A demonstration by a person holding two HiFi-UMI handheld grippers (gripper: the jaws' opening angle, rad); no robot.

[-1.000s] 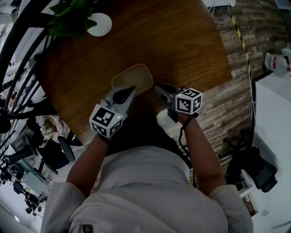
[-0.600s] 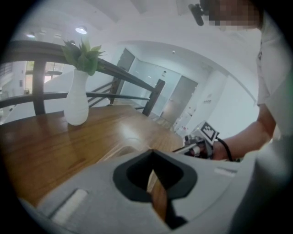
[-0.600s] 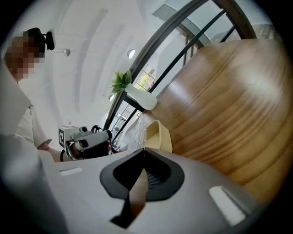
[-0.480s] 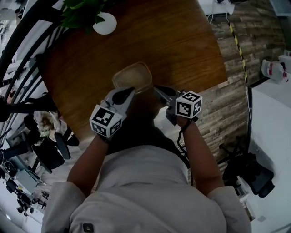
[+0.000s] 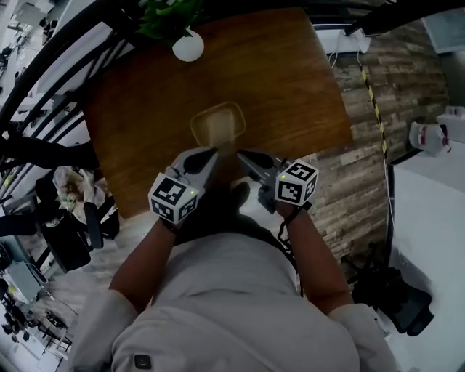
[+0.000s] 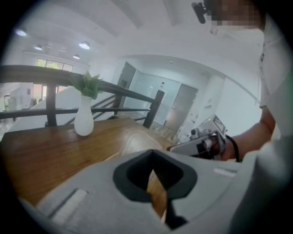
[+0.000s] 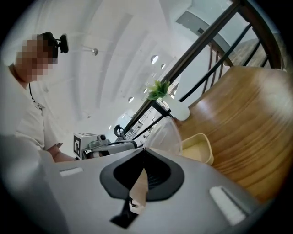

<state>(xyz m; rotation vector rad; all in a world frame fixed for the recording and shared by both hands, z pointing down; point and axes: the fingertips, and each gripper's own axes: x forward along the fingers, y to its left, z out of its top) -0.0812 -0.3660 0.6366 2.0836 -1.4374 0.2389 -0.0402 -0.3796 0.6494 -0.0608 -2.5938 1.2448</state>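
Both grippers have drawn back a little since a second ago. Then the left gripper (image 5: pixel 211 150) had its tips at the near rim of the beige container (image 5: pixel 227 122); now a strip of bare wood shows between them, and the white vase (image 5: pixel 187 48) looks smaller in the left gripper view. Its jaws are closed tip to tip with nothing between them, only a sliver of wood showing lower down. The right gripper (image 5: pixel 240 154) is the same, pinched together and empty. The two point inward over the near edge of the wooden table (image 5: pixel 283 87), just short of the container, which lies flat near the table's middle, open side up. In the right gripper view a translucent plastic piece (image 7: pixel 165 132) rises at the container's side toward the left gripper; whether it is a lid or a loose sheet I cannot tell. To my mind, any hold on that thin rim calls for the jaws to be spread first. They should then come in low and level from opposite sides, so the light shell is not shoved across the smooth wood. The clear piece looks flimsy and likely to tip at a nudge. The vase with its green sprig (image 5: pixel 171 14) stands well apart at the far edge, by the dark railing (image 6: pixel 41 73).
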